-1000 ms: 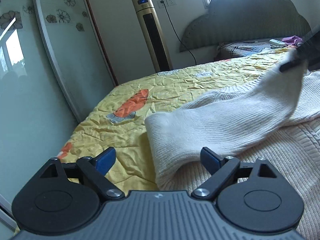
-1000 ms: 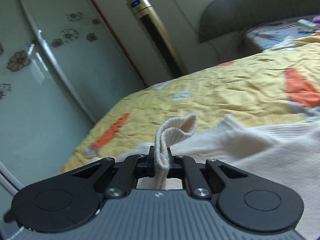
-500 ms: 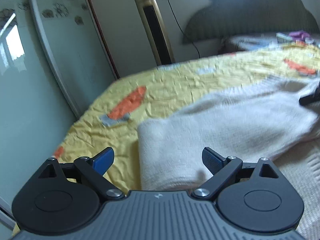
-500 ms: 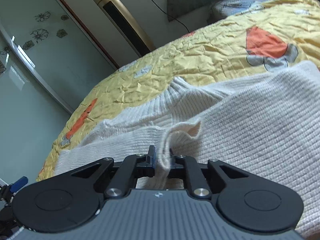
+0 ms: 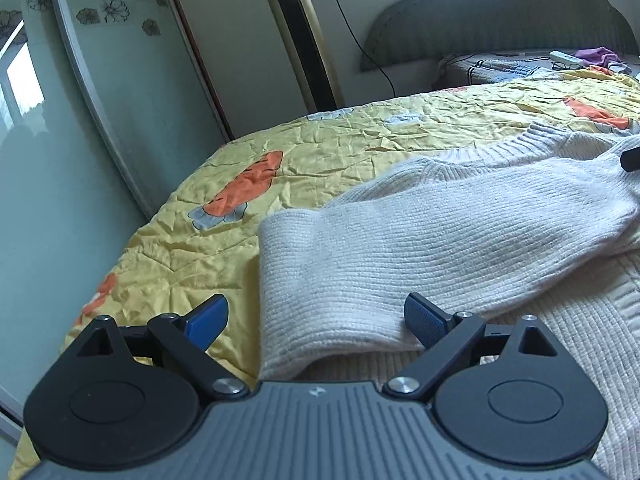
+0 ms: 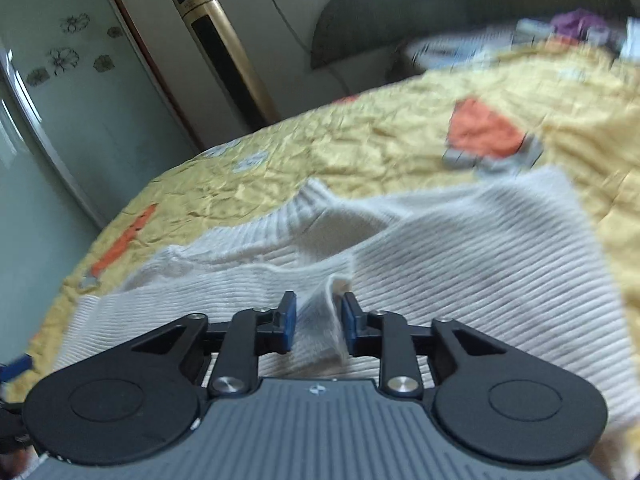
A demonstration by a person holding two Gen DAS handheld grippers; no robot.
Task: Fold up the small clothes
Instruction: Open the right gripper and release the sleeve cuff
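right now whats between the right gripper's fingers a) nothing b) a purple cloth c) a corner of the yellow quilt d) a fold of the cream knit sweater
d: in the right wrist view a fold of the cream knit sweater stands between the blue pads of the right gripper, whose jaws have just been opening.

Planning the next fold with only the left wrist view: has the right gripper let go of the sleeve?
Observer: Its jaws have just been opening. The right gripper has the sleeve cuff loose between parted pads.
Operator: Where does the cuff sit?
Observer: On the sweater, just below its ribbed collar.
Operator: And the sweater's far side?
Observer: It lies on the yellow quilt, just short of an orange patch.
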